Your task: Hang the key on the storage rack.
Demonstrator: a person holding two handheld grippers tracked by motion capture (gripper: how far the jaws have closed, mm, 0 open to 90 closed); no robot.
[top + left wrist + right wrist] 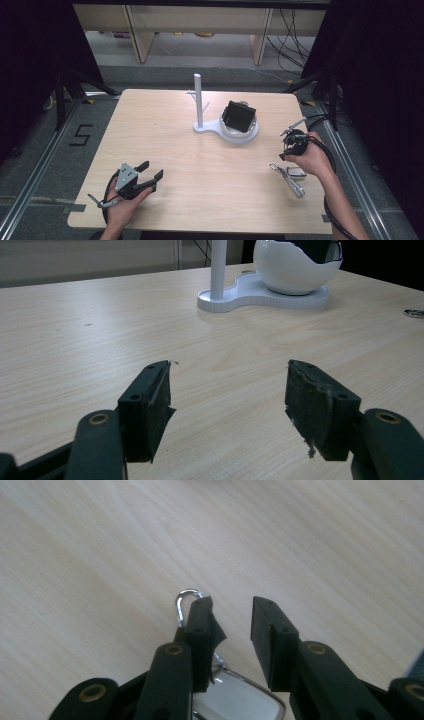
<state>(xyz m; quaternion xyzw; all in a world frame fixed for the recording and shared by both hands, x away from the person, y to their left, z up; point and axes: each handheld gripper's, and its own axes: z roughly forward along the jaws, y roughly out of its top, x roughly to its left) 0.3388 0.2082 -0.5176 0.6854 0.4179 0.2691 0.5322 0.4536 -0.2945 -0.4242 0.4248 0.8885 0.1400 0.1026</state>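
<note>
A metal key ring with a silver clip and a flat clear tag (291, 177) lies on the tabletop (200, 170) at the lower right of the high view, just below the right gripper (291, 145). In the right gripper view the clip's loop (186, 600) pokes out beside one finger, the tag (235, 700) sits beneath, and the fingers stand apart, pressing on nothing. At lower left the left gripper (150, 175) rests with fingers wide open, holding nothing. A white stand with a post (199, 102) and a bowl (240, 132) holding a black object sits at centre.
</note>
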